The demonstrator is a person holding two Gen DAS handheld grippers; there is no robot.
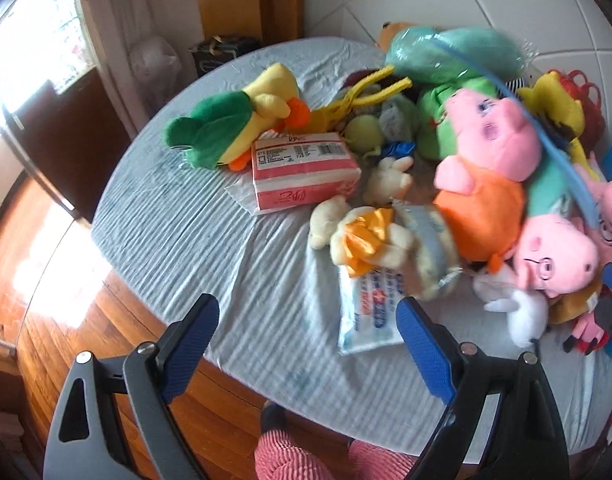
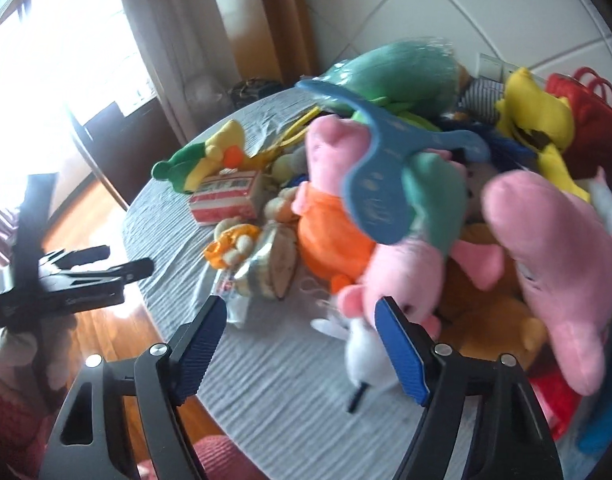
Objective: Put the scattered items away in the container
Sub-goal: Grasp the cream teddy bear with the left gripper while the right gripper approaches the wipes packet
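While both jaws stand apart and empty, the tissue pack [image 1: 304,170] lies flat, long axis crosswise.

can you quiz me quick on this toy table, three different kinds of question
1. True or false: the left gripper is holding a toy.
2. Which lies nearest the left gripper's fingers? A. wet-wipe pack B. pink tissue pack C. red basket
3. What colour is the nearer pig plush's dress?

Key: 1 false, its fingers stand open and empty over the table. 2 A. 3 orange.
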